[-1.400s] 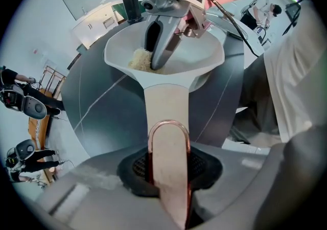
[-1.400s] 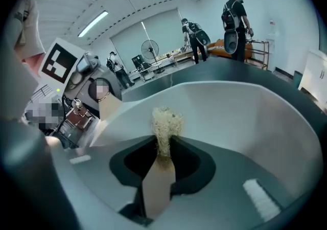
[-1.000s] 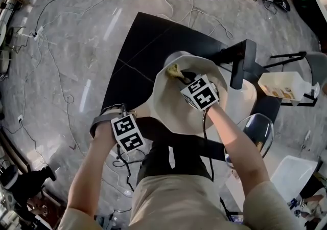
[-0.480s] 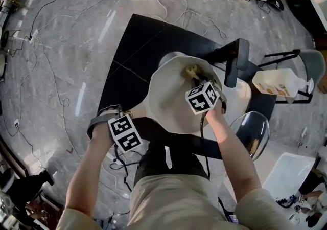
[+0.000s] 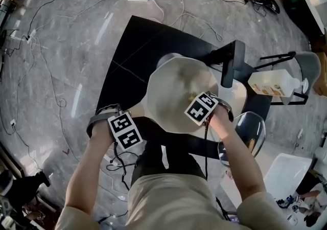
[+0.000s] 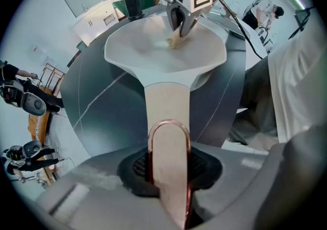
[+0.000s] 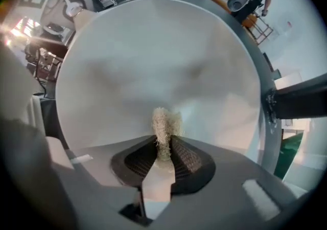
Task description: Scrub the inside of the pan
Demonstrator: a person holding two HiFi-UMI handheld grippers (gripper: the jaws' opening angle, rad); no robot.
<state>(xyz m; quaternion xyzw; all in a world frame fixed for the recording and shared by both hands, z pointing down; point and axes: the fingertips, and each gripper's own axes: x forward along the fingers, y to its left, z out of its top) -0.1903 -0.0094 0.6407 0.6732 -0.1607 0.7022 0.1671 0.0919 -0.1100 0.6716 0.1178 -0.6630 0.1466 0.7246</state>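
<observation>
Head view: pan over black counter, right gripper inside it at near rim. Left gripper view: left gripper clamped on handle. Right gripper view: jaws pinch scrubber against pan's inside.

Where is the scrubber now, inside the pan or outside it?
Inside. The right gripper, shut on the scrubber, holds it down within the rim of the pan, over its white inner surface. The left gripper view shows the same.
</observation>
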